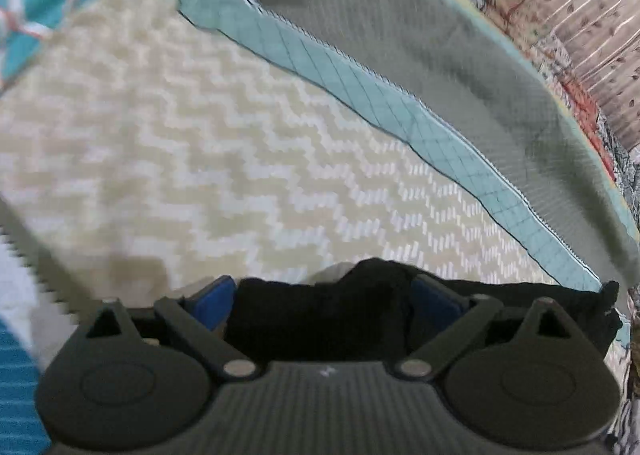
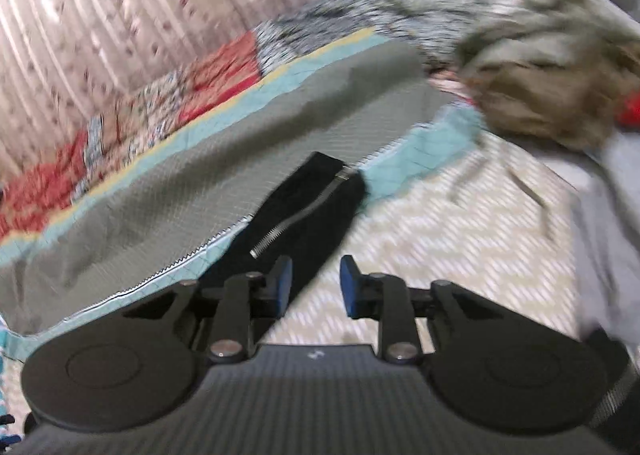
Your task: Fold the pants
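Bed: a cream zigzag bed cover (image 1: 208, 159) lies under everything; no box or basket shows.
Blanket: a grey-green blanket (image 2: 168, 195) with a teal edge lies on the far side of the bed.
Clothes pile: crumpled brown and grey clothes (image 2: 552, 67) sit far right.
Pants: the black pants (image 2: 308, 207) lie long and narrow on the bed, one end on the blanket, a silver zipper (image 2: 296, 215) showing.
Left gripper (image 1: 326, 299): jaws wide apart, black cloth between them, not squeezed.
Right gripper (image 2: 316, 287): jaws apart, right at the near end of the pants.
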### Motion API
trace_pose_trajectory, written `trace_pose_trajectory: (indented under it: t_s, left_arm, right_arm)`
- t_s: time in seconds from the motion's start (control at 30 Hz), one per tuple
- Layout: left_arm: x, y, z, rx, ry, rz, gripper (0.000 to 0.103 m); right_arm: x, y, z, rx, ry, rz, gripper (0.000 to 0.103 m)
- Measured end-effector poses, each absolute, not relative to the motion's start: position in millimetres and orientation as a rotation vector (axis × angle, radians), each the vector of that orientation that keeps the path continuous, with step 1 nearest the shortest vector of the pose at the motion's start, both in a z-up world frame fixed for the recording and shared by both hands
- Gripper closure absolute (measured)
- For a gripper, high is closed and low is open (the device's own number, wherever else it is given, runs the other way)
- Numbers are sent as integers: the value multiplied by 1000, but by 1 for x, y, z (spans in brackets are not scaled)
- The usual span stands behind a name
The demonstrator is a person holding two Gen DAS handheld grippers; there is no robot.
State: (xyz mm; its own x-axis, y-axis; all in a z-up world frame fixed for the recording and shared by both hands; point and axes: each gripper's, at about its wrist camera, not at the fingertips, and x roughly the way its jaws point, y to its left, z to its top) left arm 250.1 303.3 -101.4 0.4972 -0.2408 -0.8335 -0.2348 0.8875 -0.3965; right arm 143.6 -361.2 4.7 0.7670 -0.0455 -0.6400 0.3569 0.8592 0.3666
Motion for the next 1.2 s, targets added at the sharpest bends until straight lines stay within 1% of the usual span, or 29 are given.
trace_pose_trajectory:
  t_s: [0.07, 0.13, 0.2, 0.23, 0.27, 0.33, 0.4, 0.43, 0.47, 0.5, 0.53, 0.57, 0.6, 0.67, 0.7, 0.73, 0.77, 0.8, 0.83, 0.87, 0.9, 0.93, 0.97, 1.0, 1.03, 1.07, 1.1, 1.17, 1.2]
  left_arm:
    - [256, 286, -106, -469, 1071, -27, 2]
    - [257, 271, -108, -417, 1069, -27, 3]
    - [256, 263, -110, -374, 1073, -21, 26]
    - [254, 258, -112, -352, 1089, -18, 55]
    - [254, 255, -116, -336, 1106, -13, 60]
    - [248, 247, -114, -273, 1086, 10, 63]
    - [246, 242, -105, -228, 1053, 40, 71]
    - [246, 246, -96, -239, 1028, 55, 77]
    - [246, 252, -88, -278, 1002, 63, 81]
    - [245, 261, -78, -329, 968, 71, 82]
    - [243, 270, -68, -377, 929, 77, 84]
    - [241, 279, -57, -409, 886, 85, 87]
    - [239, 286, -48, -428, 844, 97, 87]
    - [237, 300, -35, -469, 761, 122, 88]
    - [237, 303, -32, -465, 724, 160, 96]
    - [243, 305, -32, -447, 700, 213, 100]
    - [250, 307, -38, -435, 697, 264, 100]
    - [261, 309, -49, -441, 728, 286, 100]
    - [276, 312, -67, -465, 804, 289, 100]
    - [287, 314, -83, -489, 880, 297, 100]
    - [292, 315, -95, -511, 937, 308, 100]
    - [289, 314, -100, -531, 943, 288, 100]
    - [284, 311, -99, -530, 919, 261, 97]
    - [277, 307, -95, -510, 888, 246, 96]
    - [270, 301, -91, -479, 867, 232, 88]
    - [265, 297, -89, -447, 858, 224, 73]
    - [261, 294, -89, -422, 855, 221, 66]
    - [256, 288, -93, -381, 875, 202, 50]
    - [257, 286, -98, -367, 899, 191, 45]
  right_arm:
    - [183, -361, 4, 479, 687, -226, 57]
    - [222, -359, 0, 488, 724, -206, 52]
    - [260, -356, -10, 517, 766, -207, 48]
    - [274, -351, -17, 522, 784, -224, 48]
    - [289, -347, -24, 521, 796, -246, 48]
    - [312, -335, -36, 479, 796, -269, 48]
    - [331, -324, -51, 382, 818, -315, 48]
    - [341, -324, -60, 355, 853, -347, 48]
    - [350, -326, -75, 343, 918, -374, 49]
    - [354, -329, -92, 346, 991, -381, 69]
    - [348, -331, -99, 333, 976, -380, 78]
    - [342, -336, -96, 356, 940, -364, 94]
    - [335, -345, -90, 425, 910, -365, 95]
    - [310, -368, -66, 601, 706, -346, 95]
    - [299, -377, -55, 668, 591, -320, 95]
    - [290, -383, -47, 704, 498, -298, 95]
    - [289, -384, -43, 699, 455, -282, 94]
    - [296, -380, -43, 650, 479, -276, 91]
    - [307, -375, -48, 584, 555, -293, 89]
    - [316, -372, -55, 517, 659, -312, 78]
    - [318, -371, -59, 480, 708, -324, 74]
    - [312, -375, -59, 479, 690, -321, 74]
    - [301, -384, -56, 521, 629, -312, 74]
    - [287, -400, -55, 604, 556, -304, 72]
    - [274, -417, -55, 675, 509, -308, 71]
    - [265, -433, -56, 719, 483, -330, 71]
    - [257, -448, -59, 730, 483, -369, 68]
    - [249, -469, -67, 738, 508, -408, 68]
    - [248, -476, -73, 758, 523, -403, 68]
